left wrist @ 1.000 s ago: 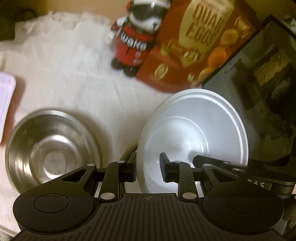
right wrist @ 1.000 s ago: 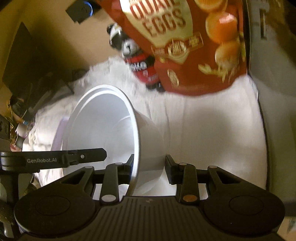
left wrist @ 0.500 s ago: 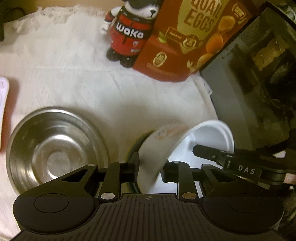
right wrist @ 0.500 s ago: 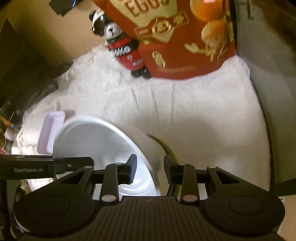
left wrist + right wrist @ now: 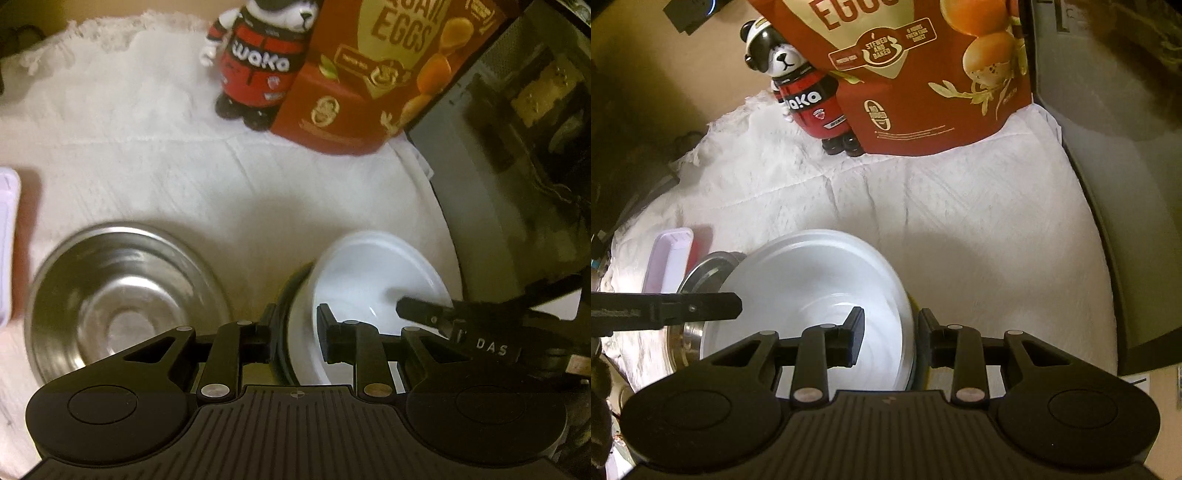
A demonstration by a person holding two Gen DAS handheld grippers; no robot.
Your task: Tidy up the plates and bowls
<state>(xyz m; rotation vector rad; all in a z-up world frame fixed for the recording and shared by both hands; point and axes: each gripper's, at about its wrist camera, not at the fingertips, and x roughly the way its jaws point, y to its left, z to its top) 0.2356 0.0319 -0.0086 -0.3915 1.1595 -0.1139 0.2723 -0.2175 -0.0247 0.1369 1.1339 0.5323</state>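
Note:
A white bowl (image 5: 373,273) sits low on the white cloth, on top of a dark-rimmed dish (image 5: 286,295) whose edge shows at its left. My left gripper (image 5: 295,334) straddles the bowl's near-left rim, jaws a little apart around it. My right gripper (image 5: 890,338) straddles the same white bowl's (image 5: 812,280) right rim in the same way. A steel bowl (image 5: 122,295) stands empty to the left; in the right wrist view it (image 5: 701,273) peeks from behind the white bowl.
A red quail-egg bag (image 5: 384,70) and a bear figurine (image 5: 262,62) stand at the back. A dark appliance (image 5: 517,155) walls off the right side. A pale pink tray (image 5: 668,258) lies at the far left on the white cloth (image 5: 979,229).
The white bowl, held tilted up on edge by both grippers a second ago, has been turned level and lowered onto the dark-rimmed dish beside the steel bowl.

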